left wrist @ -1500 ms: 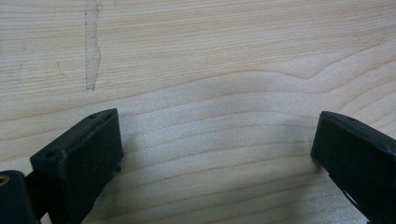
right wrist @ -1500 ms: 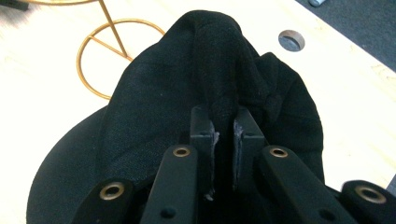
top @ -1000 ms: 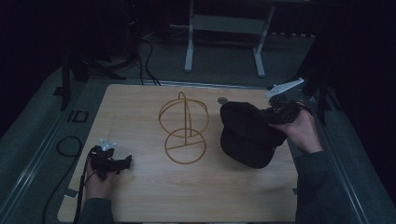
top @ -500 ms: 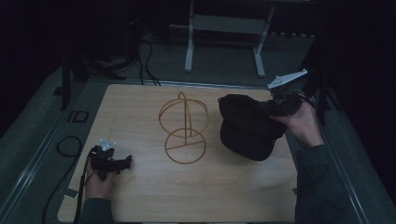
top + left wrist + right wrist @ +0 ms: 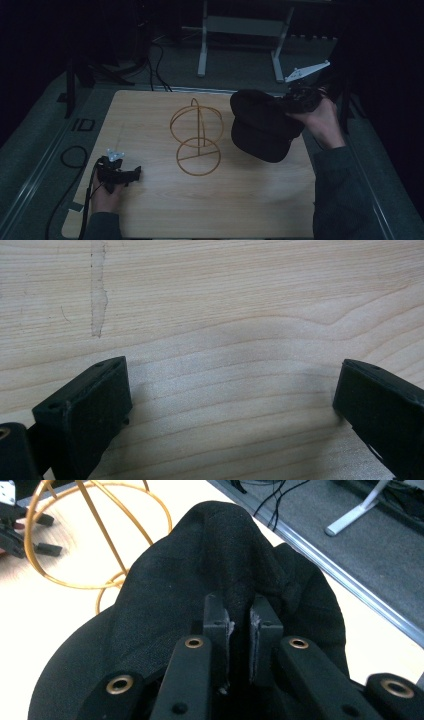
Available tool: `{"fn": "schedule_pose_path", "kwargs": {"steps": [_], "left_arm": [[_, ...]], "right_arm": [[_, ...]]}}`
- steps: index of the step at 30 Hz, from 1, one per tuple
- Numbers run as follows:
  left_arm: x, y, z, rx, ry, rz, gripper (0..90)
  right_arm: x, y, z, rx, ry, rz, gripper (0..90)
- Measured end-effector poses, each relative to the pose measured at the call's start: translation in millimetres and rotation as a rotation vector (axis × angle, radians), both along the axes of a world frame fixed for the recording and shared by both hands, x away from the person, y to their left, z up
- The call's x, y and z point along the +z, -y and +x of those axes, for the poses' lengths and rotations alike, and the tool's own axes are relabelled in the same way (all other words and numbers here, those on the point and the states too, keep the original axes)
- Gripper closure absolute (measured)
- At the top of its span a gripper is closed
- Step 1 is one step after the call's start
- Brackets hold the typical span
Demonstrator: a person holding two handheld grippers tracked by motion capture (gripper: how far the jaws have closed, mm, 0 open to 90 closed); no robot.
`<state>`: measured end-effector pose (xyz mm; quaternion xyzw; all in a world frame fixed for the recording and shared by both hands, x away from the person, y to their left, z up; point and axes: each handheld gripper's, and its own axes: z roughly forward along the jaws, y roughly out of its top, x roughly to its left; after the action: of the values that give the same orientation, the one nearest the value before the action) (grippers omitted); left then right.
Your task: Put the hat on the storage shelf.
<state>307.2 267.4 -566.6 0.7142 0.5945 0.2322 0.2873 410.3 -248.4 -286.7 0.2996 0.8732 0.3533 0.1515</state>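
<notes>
A black hat (image 5: pixel 262 127) hangs above the right part of the tabletop (image 5: pixel 165 215), lifted clear of the wood, with its crown toward the far edge and its brim drooping toward the person. The right tongs (image 5: pixel 300 100) pinch a fold of its fabric; in the right gripper view the hat (image 5: pixel 200 595) rises in a peak just past the two jaws, which are pressed nearly together on the cloth between them. The right hand (image 5: pixel 320 122) grips these tongs from below, the sleeve running down along the right edge of the tabletop, and a grey three-cornered plate sticks up over the tool.

Just left of the hat stands a gold wire stand (image 5: pixel 196 137), upright near the middle of the tabletop, with a round ring as its base and hoops forming a ball shape on top. The hat is beside it and, as far as can be seen, not touching it. In the right gripper view the stand (image 5: pixel 95 530) shows beyond the hat.

Well apart, near the front left corner, the left tongs (image 5: pixel 136 173) lie low on the wood in the left hand (image 5: pixel 102 192), jaws pointing right. In the left gripper view the jaws are spread wide over bare wood grain, with nothing between them.
</notes>
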Motion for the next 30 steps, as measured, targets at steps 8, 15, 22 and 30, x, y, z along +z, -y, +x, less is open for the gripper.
{"fn": "schedule_pose_path", "kwargs": {"steps": [8, 15, 22, 30], "left_arm": [[0.0, 0.0, 0.0, 0.0, 0.0, 0.0, 1.8], [0.1, -0.1, 0.0, -0.001, -0.002, 0.0, 1.9], [0.1, -0.1, 0.0, 0.0, -0.001, 0.0, 1.8], [0.0, 0.0, 0.0, 0.0, 0.0, 0.0, 1.8]], "right_arm": [[20.7, -9.1, 1.1, 0.012, 0.035, 0.01, 81.5], [28.4, -17.9, 1.3, 0.027, 0.046, 0.013, 81.4], [35.5, -28.6, 2.2, 0.049, 0.057, 0.009, 81.4], [46.4, -39.6, 1.3, 0.081, 0.07, 0.005, 81.4]]}}
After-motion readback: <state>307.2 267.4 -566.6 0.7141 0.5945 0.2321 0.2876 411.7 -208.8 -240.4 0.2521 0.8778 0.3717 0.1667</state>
